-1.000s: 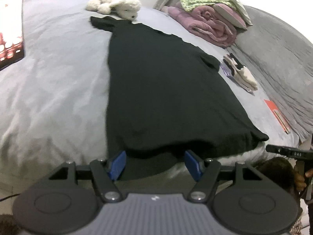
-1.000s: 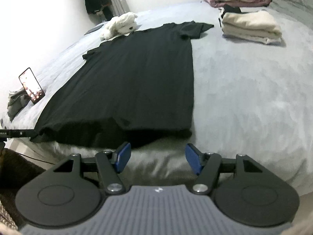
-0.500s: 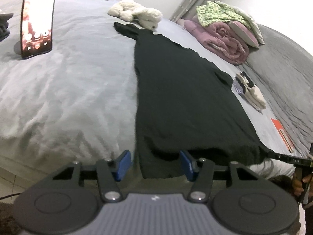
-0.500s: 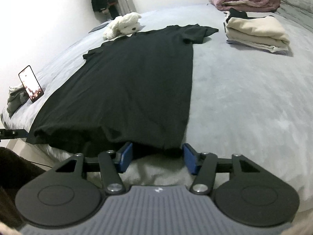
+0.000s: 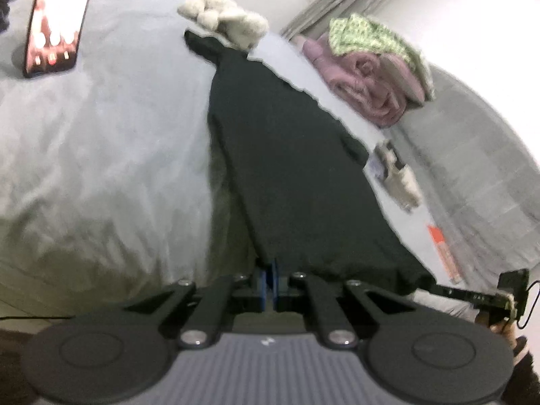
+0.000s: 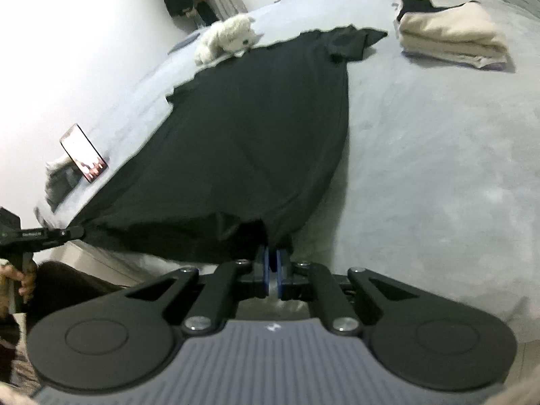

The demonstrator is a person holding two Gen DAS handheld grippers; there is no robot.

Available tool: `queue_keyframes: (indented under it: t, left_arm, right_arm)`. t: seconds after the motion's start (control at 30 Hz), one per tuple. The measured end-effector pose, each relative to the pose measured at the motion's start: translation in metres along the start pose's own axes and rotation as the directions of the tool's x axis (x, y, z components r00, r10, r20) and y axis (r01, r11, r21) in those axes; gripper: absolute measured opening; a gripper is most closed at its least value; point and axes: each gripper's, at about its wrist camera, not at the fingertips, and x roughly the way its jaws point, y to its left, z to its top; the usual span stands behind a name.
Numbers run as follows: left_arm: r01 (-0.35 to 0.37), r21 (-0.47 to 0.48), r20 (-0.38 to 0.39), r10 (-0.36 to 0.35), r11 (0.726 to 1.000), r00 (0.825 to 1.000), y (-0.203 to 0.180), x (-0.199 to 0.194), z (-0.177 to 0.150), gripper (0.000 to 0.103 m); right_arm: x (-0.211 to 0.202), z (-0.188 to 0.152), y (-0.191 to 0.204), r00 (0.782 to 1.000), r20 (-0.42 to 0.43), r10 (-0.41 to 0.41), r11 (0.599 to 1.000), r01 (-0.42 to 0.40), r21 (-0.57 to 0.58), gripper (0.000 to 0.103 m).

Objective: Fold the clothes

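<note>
No text or label shows clearly enough to read.

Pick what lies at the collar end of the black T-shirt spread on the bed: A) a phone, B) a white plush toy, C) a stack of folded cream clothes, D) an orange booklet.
B: the white plush toy lies right at the far, collar end of the black T-shirt; the phone and the folded cream clothes lie off to either side.

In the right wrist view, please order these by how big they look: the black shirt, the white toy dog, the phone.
1. black shirt
2. white toy dog
3. phone
The toy dog lies farther from the camera than the phone, so real sizes may differ.
</note>
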Motion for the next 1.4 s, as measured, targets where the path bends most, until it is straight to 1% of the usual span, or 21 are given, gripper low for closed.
queue_keyframes:
  t: [0.07,0.13,0.2,0.3,0.47,0.57,0.6,0.63,0.7,0.73,0.77,0.8,0.87,0.93,0.97,1.0,1.07,1.23,1.4]
  left_arm:
    - [0.035,-0.029,0.012,-0.035,0.999,0.999,0.003,-0.01,0.004,0.003]
    - [0.045,-0.046,0.006,-0.045,0.998,0.999,0.006,-0.012,0.006,0.003]
    - [0.014,-0.034,-0.016,-0.015,0.999,1.0,0.006,-0.006,0.005,0.003]
    - [-0.067,0.007,-0.085,0.067,0.998,0.994,0.01,0.01,-0.002,0.003]
    - [-0.166,0.08,-0.168,0.178,0.983,0.97,0.016,0.037,-0.011,0.003]
    - [-0.199,0.106,-0.189,0.216,0.974,0.958,0.018,0.039,-0.009,0.005]
    - [-0.215,0.119,-0.184,0.234,0.969,0.955,0.018,0.036,-0.008,0.008]
    - [-0.228,0.129,-0.172,0.248,0.965,0.953,0.019,0.032,-0.007,0.01]
    - [-0.246,0.138,-0.13,0.263,0.959,0.956,0.019,0.022,-0.003,0.023]
    - [-0.252,0.139,-0.103,0.267,0.958,0.958,0.019,0.017,-0.001,0.026]
    - [-0.259,0.141,-0.074,0.271,0.956,0.96,0.017,0.013,0.002,0.032]
    - [-0.264,0.15,-0.036,0.272,0.953,0.962,0.014,0.01,0.006,0.036]
    - [-0.265,0.174,0.029,0.264,0.948,0.964,0.004,0.01,0.013,0.039]
    - [-0.25,0.199,0.081,0.238,0.948,0.968,-0.008,0.019,0.021,0.046]
    - [-0.237,0.203,0.094,0.222,0.95,0.97,-0.012,0.026,0.024,0.053]
    - [-0.225,0.209,0.103,0.207,0.952,0.973,-0.016,0.034,0.026,0.058]
    - [-0.201,0.226,0.106,0.181,0.953,0.978,-0.023,0.055,0.032,0.058]
    - [-0.202,0.235,0.087,0.186,0.951,0.979,-0.026,0.106,0.053,0.058]
    - [-0.248,0.237,0.095,0.232,0.939,0.968,-0.018,0.135,0.084,0.06]
  right_arm:
    - [-0.013,0.003,-0.002,1.0,0.01,0.01,0.999,-0.01,0.031,0.005]
    - [-0.019,0.004,-0.005,1.0,0.008,0.01,0.998,-0.01,0.058,0.005]
    - [-0.013,0.002,-0.007,1.0,-0.017,-0.018,0.998,0.019,0.066,0.005]
    - [-0.003,-0.003,-0.01,0.996,-0.06,-0.061,0.995,0.066,0.075,0.005]
    - [0.027,-0.016,-0.014,0.979,-0.151,-0.138,0.988,0.147,0.049,0.005]
    - [0.03,-0.014,-0.013,0.976,-0.145,-0.161,0.986,0.164,0.009,0.009]
    - [0.027,-0.013,-0.011,0.975,-0.129,-0.179,0.984,0.179,-0.013,0.016]
    - [0.025,-0.012,-0.01,0.974,-0.112,-0.197,0.98,0.194,-0.035,0.016]
    - [0.022,-0.008,-0.009,0.973,-0.074,-0.219,0.975,0.215,-0.059,0.018]
    - [0.021,-0.006,-0.008,0.972,-0.054,-0.227,0.972,0.224,-0.066,0.022]
    - [0.02,-0.004,-0.008,0.971,-0.034,-0.235,0.97,0.232,-0.073,0.038]
    - [0.021,-0.002,-0.007,0.971,-0.01,-0.241,0.968,0.239,-0.079,0.051]
    - [0.025,0.003,-0.003,0.97,0.049,-0.239,0.966,0.243,-0.092,0.054]
    - [0.04,0.01,0.005,0.969,0.079,-0.234,0.965,0.242,-0.105,0.054]
    - [0.048,0.015,0.009,0.968,0.092,-0.232,0.964,0.242,-0.111,0.054]
    - [0.057,0.019,0.013,0.968,0.104,-0.23,0.963,0.242,-0.116,0.054]
    - [0.076,0.028,0.021,0.966,0.124,-0.225,0.963,0.24,-0.122,0.055]
    - [0.12,0.053,0.035,0.97,0.141,-0.199,0.97,0.215,-0.116,0.058]
    - [0.152,0.079,0.054,0.974,0.146,-0.176,0.966,0.199,-0.164,0.065]
